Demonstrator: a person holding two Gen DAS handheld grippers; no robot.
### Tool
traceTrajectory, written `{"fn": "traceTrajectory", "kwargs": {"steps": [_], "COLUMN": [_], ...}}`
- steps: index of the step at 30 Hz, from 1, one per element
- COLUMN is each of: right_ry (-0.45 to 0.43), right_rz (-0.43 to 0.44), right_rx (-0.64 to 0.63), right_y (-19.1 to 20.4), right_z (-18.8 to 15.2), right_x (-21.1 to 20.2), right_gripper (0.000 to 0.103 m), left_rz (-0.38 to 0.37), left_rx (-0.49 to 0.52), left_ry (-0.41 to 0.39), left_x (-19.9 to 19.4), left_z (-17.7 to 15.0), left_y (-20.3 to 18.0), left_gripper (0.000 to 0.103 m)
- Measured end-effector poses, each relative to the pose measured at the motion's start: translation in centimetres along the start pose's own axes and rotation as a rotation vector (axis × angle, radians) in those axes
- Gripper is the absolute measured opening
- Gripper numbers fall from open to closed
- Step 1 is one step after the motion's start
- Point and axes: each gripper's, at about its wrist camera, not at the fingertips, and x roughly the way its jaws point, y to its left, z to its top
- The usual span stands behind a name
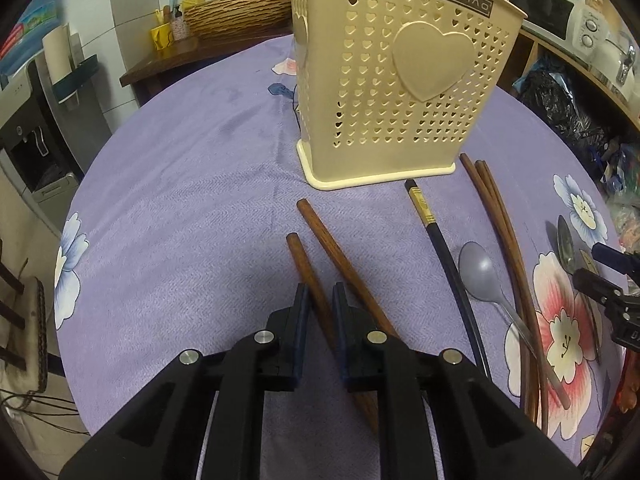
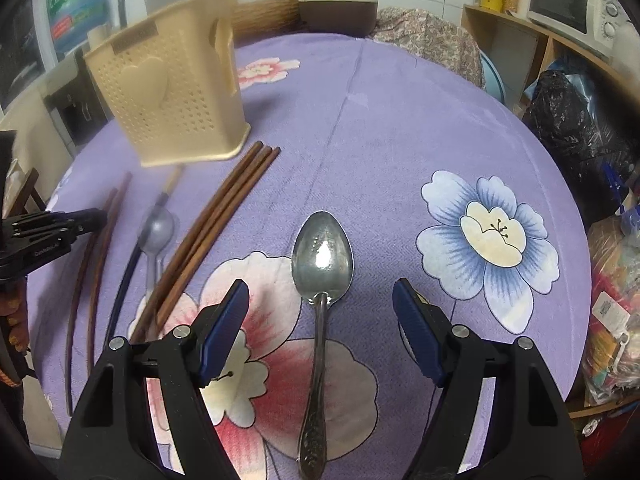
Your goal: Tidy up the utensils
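Left gripper [image 1: 321, 300] had its jaws clamped on a brown wooden chopstick [image 1: 308, 276], pinched partway along its shaft; the far end poked out ahead toward the cream perforated utensil holder [image 1: 400, 80]. A second brown chopstick [image 1: 340, 260] lay just beside it on the right, angled and passing under the right jaw. Holder stood upright on the table [image 1: 180, 200], which was covered by a purple floral cloth. To the right of the holder: a black chopstick with gold band [image 1: 440, 240], grey plastic spoon [image 1: 480, 272], and a bundle of three brown chopsticks [image 1: 504, 232]. Right gripper [image 2: 320, 312] had jaws wide apart, straddling the metal spoon [image 2: 322, 256] at its neck, pads not touching it. Spoon lay flat, bowl up, handle running back under the gripper.
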Motion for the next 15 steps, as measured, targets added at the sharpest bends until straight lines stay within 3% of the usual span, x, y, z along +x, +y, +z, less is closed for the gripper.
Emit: {"fn": "traceTrajectory", "kwargs": {"steps": [8,11,13,15], "right_ry": [0.043,0.034,0.034,0.034], "right_rz": [-0.011,-0.029,-0.028,-0.029], "right_rx": [-0.018,-0.026,-0.029,-0.035], "right_y": [0.5,0.6,0.7,0.9], "right_z": [1.1,1.6,1.9,2.0], "right_x": [2.0,2.4,2.5,2.5], "right_gripper": [0.065,0.055,0.039,0.038], "left_rz": [0.020,0.018,0.014,0.015], "left_rx": [0.018,0.021,0.017,0.017], "left_ry": [-0.011,-0.011,-0.015,-0.020], "left_x": [0.3,0.4,0.5,0.5], "left_z": [0.4,0.5,0.6,0.6], "left_y": [-0.9,-1.0,-0.9,-0.8], "left_gripper": [0.013,0.012,0.012,0.012]}}
